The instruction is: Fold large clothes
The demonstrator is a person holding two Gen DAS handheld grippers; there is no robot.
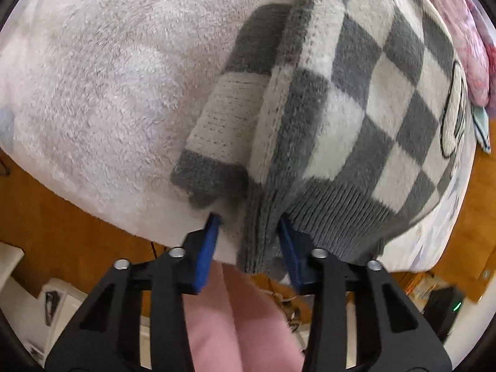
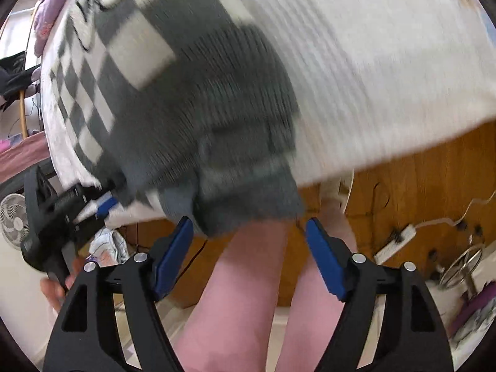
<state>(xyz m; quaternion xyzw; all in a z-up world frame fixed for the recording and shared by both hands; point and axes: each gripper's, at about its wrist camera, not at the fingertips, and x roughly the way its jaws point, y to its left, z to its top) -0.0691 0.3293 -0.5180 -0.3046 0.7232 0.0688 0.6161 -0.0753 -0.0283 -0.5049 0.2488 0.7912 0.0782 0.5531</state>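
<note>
A grey-and-white checkered sweater (image 1: 356,108) lies on a fluffy white blanket (image 1: 93,77), one sleeve folded alongside its body. Its grey ribbed hem hangs over the near edge. My left gripper (image 1: 249,219) straddles that folded hem: the right pad touches the knit, while a strip of blanket shows between the left pad and the cloth. In the right wrist view the sweater (image 2: 201,93) is blurred. My right gripper (image 2: 248,220) stands wide open just below its grey corner, nothing between the pads. The left gripper (image 2: 102,204) shows there at the sweater's left edge.
The blanket (image 2: 372,62) ends close to both grippers, with wooden floor (image 2: 418,192) below. A person's legs (image 2: 241,294) stand right under the grippers. Pink bedding (image 1: 465,31) lies beyond the sweater. On the floor are a fan (image 2: 12,220) and a power strip (image 2: 393,245).
</note>
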